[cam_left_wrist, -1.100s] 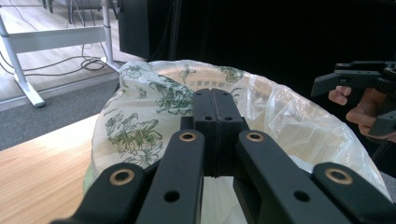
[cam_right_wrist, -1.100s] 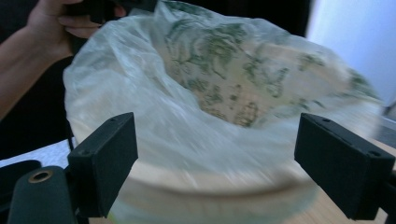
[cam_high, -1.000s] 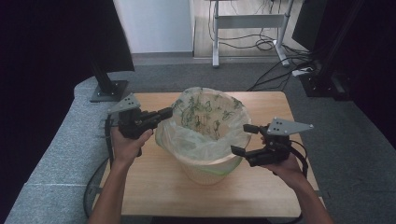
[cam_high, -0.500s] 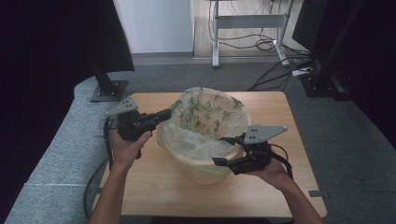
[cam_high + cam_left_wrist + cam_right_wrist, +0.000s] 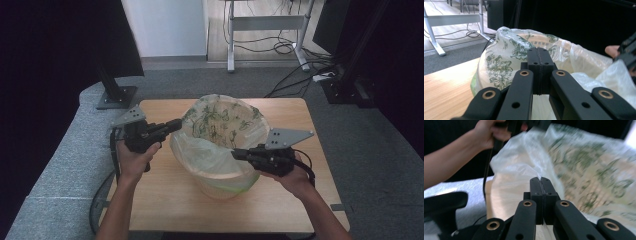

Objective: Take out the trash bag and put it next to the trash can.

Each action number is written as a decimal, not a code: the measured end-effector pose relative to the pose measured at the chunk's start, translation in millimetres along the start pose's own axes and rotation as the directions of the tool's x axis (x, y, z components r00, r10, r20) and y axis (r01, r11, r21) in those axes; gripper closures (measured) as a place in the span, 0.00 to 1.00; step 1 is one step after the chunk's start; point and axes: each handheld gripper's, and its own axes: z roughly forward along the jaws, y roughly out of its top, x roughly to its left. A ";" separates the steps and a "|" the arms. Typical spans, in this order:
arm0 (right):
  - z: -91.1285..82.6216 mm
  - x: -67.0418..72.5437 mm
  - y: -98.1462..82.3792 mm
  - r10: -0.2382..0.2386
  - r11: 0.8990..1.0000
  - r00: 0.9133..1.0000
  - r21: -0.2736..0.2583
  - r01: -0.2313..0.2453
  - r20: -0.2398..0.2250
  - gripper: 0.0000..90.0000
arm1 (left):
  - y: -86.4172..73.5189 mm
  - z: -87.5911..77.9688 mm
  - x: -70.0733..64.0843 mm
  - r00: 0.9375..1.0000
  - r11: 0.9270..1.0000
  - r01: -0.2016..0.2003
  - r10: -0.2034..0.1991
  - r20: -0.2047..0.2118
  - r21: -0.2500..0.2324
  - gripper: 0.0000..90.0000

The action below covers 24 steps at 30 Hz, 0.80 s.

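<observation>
Moved inward, right gripper fingers pinch the bag; left gripper pinches its rim.

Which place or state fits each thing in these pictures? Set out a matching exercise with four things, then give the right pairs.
Things:
1. bin bag
2. left gripper
3. right gripper
4. table

Places or states:
a. wooden, with the bin standing on it
b. shut at the bag's near right rim
c. clear plastic with green leaf print
d. shut at the bag's left rim

Pairs: 1-c, 2-d, 3-b, 4-a
</observation>
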 end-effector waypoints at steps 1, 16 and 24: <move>-0.3 -0.9 4.6 -0.002 1.000 1.000 -0.007 0.002 0.011 1.00 | -0.2 -0.4 0.3 1.000 1.000 -0.001 0.001 0.000 0.000 1.00; 9.3 -21.6 44.9 0.054 0.997 0.993 -0.059 -0.048 0.106 0.99 | -2.9 -1.0 1.4 1.000 1.000 -0.001 0.001 0.009 0.001 1.00; -11.1 -18.3 24.1 0.060 0.996 0.992 -0.071 -0.052 0.108 0.43 | -5.3 -3.7 3.1 1.000 1.000 0.004 -0.004 0.007 -0.005 1.00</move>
